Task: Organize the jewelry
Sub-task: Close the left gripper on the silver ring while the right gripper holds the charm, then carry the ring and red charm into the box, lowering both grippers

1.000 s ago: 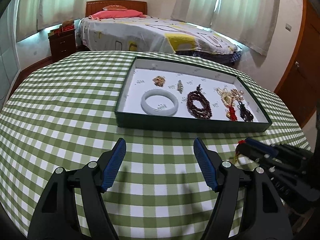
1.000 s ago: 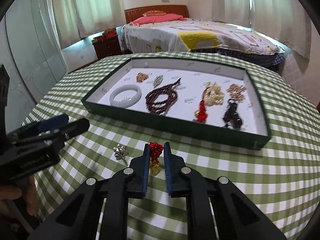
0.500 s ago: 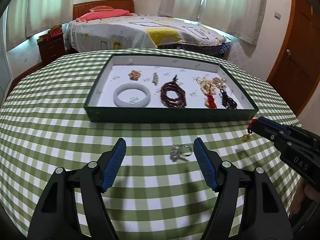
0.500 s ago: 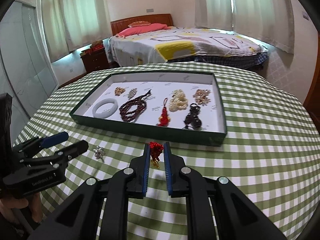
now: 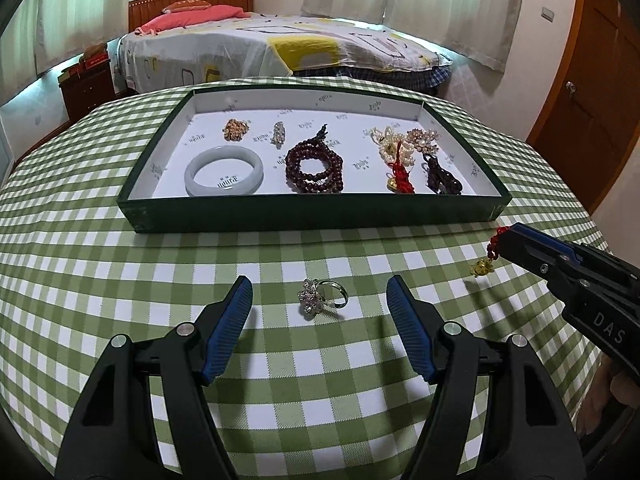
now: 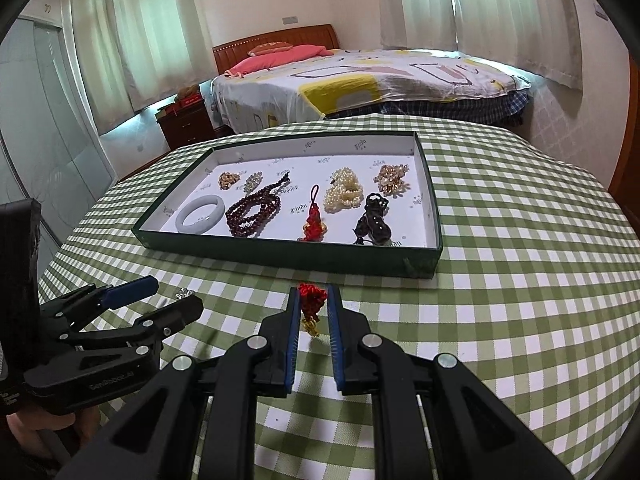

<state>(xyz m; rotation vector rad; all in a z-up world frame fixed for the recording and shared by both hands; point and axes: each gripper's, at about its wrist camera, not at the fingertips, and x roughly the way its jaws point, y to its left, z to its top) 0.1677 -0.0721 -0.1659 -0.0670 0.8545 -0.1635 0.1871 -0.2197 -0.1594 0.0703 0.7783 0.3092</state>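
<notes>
Ring (image 5: 322,297) on cloth betw spread L jaws; R jaws pinch red tassel charm (image 6: 312,304).

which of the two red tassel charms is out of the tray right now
The red tassel charm with the gold bead, pinched in the right tool over the checked cloth. The other red tassel charm lies inside the green tray.

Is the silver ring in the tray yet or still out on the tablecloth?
Out. The silver ring lies on the tablecloth in front of the tray, between the open left gripper fingers, untouched.
</notes>
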